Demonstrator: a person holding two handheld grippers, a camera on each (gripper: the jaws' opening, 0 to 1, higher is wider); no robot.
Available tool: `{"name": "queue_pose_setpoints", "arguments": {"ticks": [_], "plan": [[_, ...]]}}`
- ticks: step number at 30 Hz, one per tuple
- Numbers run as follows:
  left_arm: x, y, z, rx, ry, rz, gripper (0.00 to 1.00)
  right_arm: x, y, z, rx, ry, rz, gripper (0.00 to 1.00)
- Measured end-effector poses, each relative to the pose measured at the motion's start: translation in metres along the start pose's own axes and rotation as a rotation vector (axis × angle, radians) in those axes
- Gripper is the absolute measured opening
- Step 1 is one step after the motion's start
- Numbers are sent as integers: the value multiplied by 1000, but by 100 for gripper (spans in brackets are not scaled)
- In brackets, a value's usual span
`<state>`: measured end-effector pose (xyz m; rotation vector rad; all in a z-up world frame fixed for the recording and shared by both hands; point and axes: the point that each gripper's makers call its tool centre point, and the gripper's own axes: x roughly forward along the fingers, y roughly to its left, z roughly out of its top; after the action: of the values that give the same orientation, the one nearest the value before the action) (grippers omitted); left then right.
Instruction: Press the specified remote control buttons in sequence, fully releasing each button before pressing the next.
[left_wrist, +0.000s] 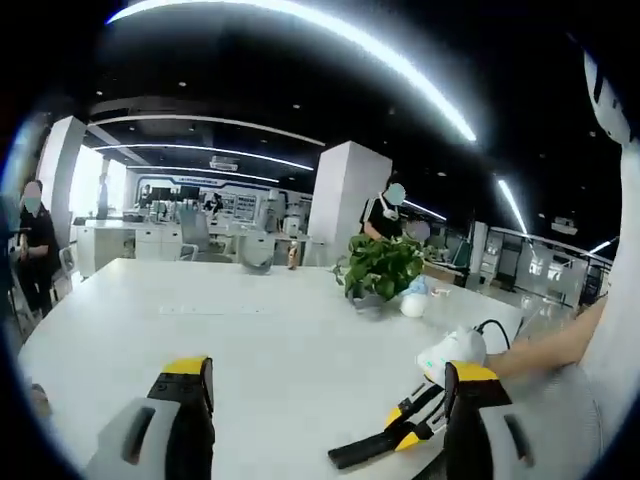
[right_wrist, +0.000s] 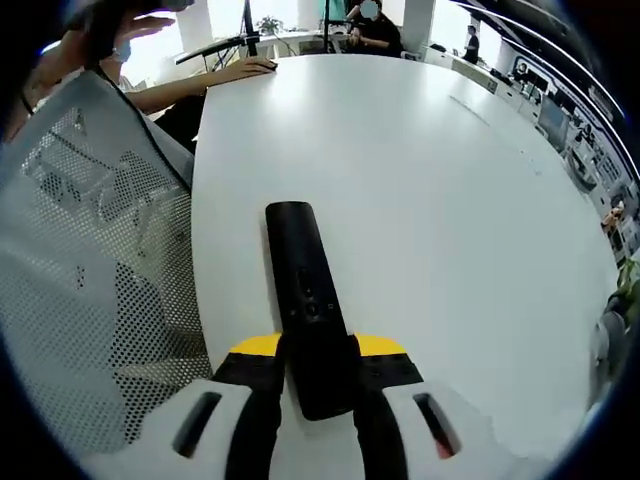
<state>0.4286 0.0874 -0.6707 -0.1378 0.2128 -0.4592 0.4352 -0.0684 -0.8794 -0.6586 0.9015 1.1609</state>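
Your right gripper (right_wrist: 318, 372) is clamping the black remote control (right_wrist: 308, 300) near its bottom end, holding it over the white table (right_wrist: 430, 180) close to the near edge, beside a mesh chair back (right_wrist: 90, 260). Broad bare tabletop is stretching ahead. Your left gripper (left_wrist: 325, 385) is hanging with jaws apart over the table (left_wrist: 220, 310), a potted plant (left_wrist: 380, 268) standing beyond in an open office.

- In your right gripper view the remote (right_wrist: 308, 305) lies on the table (right_wrist: 430, 180), its near end between the jaws of your right gripper (right_wrist: 318, 375).
- In your left gripper view the plant (left_wrist: 380, 268) stands on the table's far side, right of centre.
- Your left gripper (left_wrist: 325, 385) is over the near edge.
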Motion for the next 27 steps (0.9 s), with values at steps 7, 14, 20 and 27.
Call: {"name": "queue_pose_setpoints", "arguments": {"ticks": [7, 14, 20, 27], "plan": [[-9, 22, 16, 51, -123, 120, 100, 1, 0, 1, 15, -15, -4, 26], [-3, 13, -5, 81, -18, 82, 100, 1, -2, 3, 50, -48, 3, 25], [2, -2, -19, 147, 54, 18, 100, 2, -2, 4, 20, -46, -10, 25], [-2, 6, -14, 162, 36, 54, 100, 3, -6, 4, 44, -47, -8, 25]]}}
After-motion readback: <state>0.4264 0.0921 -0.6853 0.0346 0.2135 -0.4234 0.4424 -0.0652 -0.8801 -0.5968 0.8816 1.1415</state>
